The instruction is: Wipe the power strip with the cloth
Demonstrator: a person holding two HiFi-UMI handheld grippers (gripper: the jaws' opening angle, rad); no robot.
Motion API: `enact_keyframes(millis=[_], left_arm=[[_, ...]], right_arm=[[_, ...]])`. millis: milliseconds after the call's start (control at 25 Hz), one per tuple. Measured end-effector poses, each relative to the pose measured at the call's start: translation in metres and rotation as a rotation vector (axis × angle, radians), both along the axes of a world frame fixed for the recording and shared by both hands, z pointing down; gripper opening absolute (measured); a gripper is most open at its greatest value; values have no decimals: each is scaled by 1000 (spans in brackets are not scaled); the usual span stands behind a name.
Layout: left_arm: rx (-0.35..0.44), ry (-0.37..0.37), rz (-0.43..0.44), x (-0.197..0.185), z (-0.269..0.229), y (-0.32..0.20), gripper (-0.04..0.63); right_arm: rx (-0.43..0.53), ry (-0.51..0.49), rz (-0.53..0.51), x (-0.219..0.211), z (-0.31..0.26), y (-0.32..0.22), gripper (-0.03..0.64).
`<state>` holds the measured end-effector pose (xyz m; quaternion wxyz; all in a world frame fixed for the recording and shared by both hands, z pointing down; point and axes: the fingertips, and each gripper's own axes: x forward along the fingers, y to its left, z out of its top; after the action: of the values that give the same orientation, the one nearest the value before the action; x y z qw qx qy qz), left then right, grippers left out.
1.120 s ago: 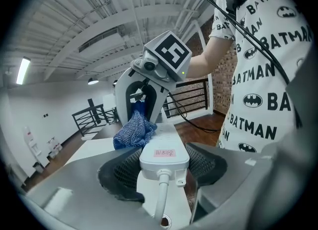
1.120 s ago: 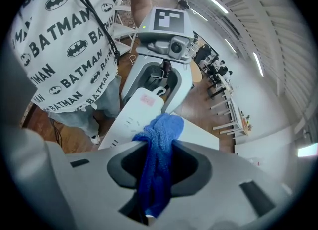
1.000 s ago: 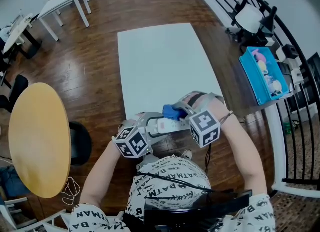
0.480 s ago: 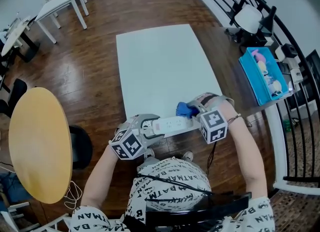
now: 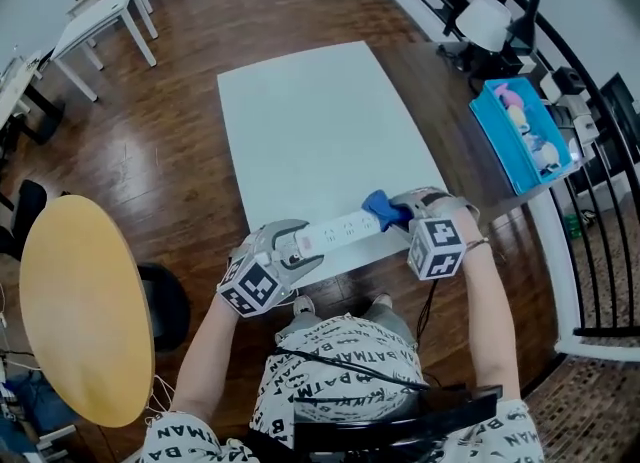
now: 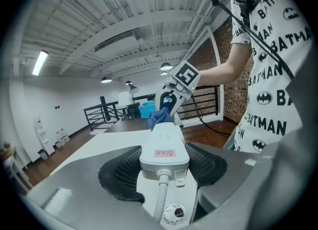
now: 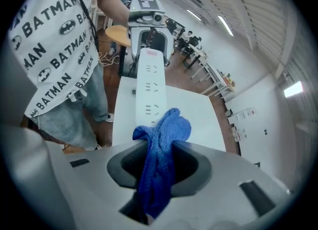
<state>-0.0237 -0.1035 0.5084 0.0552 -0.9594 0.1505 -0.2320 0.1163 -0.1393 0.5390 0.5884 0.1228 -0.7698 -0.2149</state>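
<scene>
The power strip (image 5: 338, 234) is held by its cord end in the left hand-held gripper (image 5: 292, 249), whose jaws stand fairly wide and are pressed against the strip's two long sides; a pink label and the white cord (image 6: 161, 194) are seen at that end in the left gripper view. The strip is carried over the near edge of the white tabletop (image 5: 310, 121), socket face up, and whether it rests on that surface cannot be told. At the strip's other end the blue cloth (image 5: 384, 210) is laid against the socket face, bunched and clamped between the nearly closed jaws of the right hand-held gripper (image 5: 400, 213) (a loose fold is left sticking out past the jaw tips, and it is this fold that meets the plastic). The wiping step itself is judged to be in hand, with the cloth placed at the end farthest from the left grip. For the next move, the cloth would likely need to be drawn along the socket face toward the cord end with light, even pressure, while the strip is kept firmly braced so that it is not twisted out of the left jaws; the sides and underside would probably call for the strip to be rolled. Farther out, a blue bin (image 5: 520, 136) is seen on a side surface to the right, and a round yellow table (image 5: 85, 311) to the left.
</scene>
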Motion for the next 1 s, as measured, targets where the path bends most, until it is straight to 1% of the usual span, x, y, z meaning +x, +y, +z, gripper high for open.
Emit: enact_keyframes(millis=[120, 200, 280, 480, 640, 840, 1000], left_arm=[[-29, 30, -39, -3, 8, -11, 278], [-53, 51, -76, -7, 15, -21, 278], [-72, 54, -100, -10, 25, -31, 278], [-122, 2, -101, -9, 71, -46, 278], [-163, -26, -113, -8, 104, -55, 278], [-197, -47, -115, -5, 129, -74, 278], [-225, -66, -104, 0, 146, -84, 278]], right_arm=[[-21, -24, 77, 3, 7, 3, 120], [-46, -35, 101, 4, 15, 10, 120], [-62, -51, 125, 6, 22, 16, 120], [-56, -126, 229, 21, 25, 27, 120], [-52, -185, 293, 21, 21, 39, 120], [-69, -235, 369, 21, 24, 49, 120], [-74, -273, 399, 18, 26, 51, 120]])
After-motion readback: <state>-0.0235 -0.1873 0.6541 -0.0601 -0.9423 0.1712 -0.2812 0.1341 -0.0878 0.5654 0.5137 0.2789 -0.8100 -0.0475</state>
